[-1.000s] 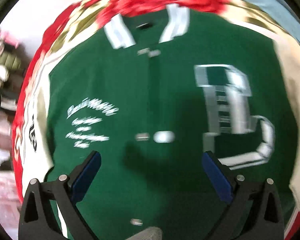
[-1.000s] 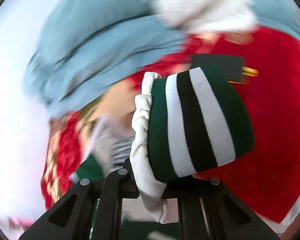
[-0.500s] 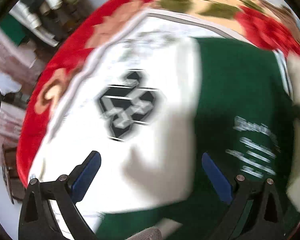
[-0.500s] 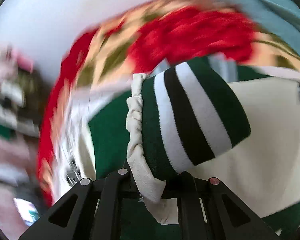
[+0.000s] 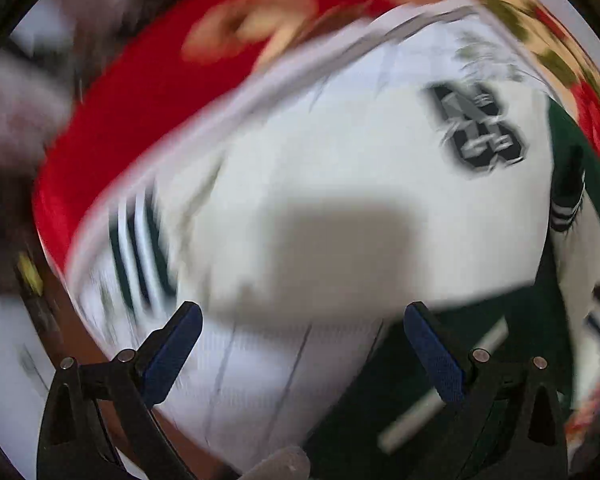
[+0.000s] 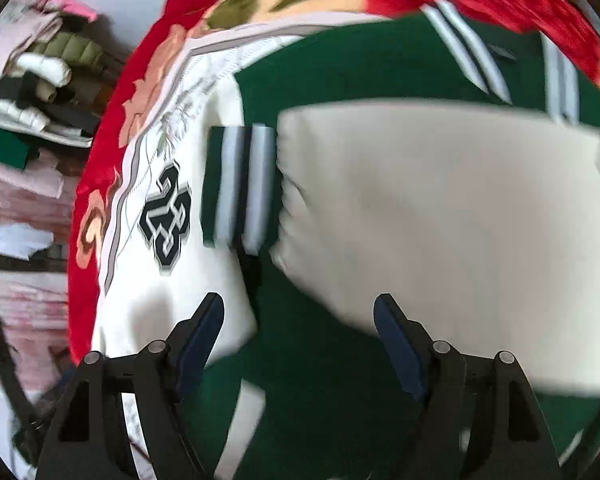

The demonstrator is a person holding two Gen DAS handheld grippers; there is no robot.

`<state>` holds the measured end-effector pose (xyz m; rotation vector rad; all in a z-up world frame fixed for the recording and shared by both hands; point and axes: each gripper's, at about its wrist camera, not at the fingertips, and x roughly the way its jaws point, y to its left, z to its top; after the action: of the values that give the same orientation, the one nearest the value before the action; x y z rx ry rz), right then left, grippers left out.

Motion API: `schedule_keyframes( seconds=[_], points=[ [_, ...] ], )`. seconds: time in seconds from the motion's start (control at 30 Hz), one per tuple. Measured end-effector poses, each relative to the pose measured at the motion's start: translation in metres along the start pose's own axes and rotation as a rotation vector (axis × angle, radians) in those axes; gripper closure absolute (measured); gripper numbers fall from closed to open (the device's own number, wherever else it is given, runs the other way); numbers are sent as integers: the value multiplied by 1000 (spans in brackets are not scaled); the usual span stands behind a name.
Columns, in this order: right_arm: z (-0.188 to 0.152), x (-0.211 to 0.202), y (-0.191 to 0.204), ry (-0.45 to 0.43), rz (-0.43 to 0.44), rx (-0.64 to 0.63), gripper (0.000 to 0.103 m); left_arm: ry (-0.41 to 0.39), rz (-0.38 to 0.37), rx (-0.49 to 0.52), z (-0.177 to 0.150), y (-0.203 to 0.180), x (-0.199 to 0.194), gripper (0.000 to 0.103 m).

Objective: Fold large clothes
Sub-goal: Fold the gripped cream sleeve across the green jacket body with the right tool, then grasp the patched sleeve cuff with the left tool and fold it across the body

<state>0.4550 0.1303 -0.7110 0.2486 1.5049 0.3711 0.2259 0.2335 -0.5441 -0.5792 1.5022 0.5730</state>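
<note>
Here both views smear — left gripper [image 5: 300, 344] wide apart over the jacket [image 5: 340, 208], right gripper [image 6: 298, 328] opening, nothing between.

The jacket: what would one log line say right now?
jacket: flat on red blanket | striped cuff: lying across jacket | right gripper: opening, empty | left gripper: open, empty

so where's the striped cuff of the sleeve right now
In the right wrist view the striped cuff lies left of centre on the jacket's green front, at the end of the cream sleeve folded across it, beside the number patch.
</note>
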Motion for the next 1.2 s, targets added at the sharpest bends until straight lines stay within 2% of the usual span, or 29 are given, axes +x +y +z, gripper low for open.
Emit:
schedule_keyframes(
  seconds=[0.1,0.23,0.3,0.4,0.47,0.5,0.53,0.6,0.73,0.83,0.9,0.97,1.0,1.03,1.1,1.17,1.2],
  points=[
    [-32,-5,-19,35,-21,74,24,118,-146,-208,-17,47,27,1],
    [-59,3,-37,66,-74,147,24,190,-374,-486,-14,85,67,2],
    [-65,12,-43,63,-69,207,24,158,-438,-579,-5,95,76,2],
    [-69,17,-49,43,-52,275,24,51,-428,-638,15,103,76,2],
    [-67,20,-45,27,-56,292,24,-65,-350,-608,31,104,69,13],
    [-65,23,-39,22,-58,292,24,-96,-312,-594,38,102,66,27],
    [-64,24,-37,17,-61,289,24,-139,-270,-577,48,105,66,50],
    [-54,20,-30,13,-78,270,24,-231,-192,-533,69,104,61,81],
    [-42,11,-18,-17,-86,229,24,-342,-138,-464,123,99,45,89],
    [-26,5,-1,-59,-82,191,24,-467,-104,-353,163,86,4,90],
    [-11,5,11,-85,-51,173,25,-543,-80,-283,177,80,-25,90],
    [9,12,26,-126,-6,157,39,-605,-72,-215,194,67,-54,90],
    [16,15,28,-132,-1,157,56,-627,-69,-188,195,64,-64,90],
    [29,27,34,-126,16,164,65,-645,-72,-162,192,62,-76,90],
    [48,52,43,-99,84,189,67,-686,-80,-103,197,45,-100,91],
    [62,79,52,-24,190,198,67,-720,-94,-45,192,30,-121,91],
    [66,84,53,-3,207,201,67,-741,-95,-12,190,18,-131,91]
  ],
)
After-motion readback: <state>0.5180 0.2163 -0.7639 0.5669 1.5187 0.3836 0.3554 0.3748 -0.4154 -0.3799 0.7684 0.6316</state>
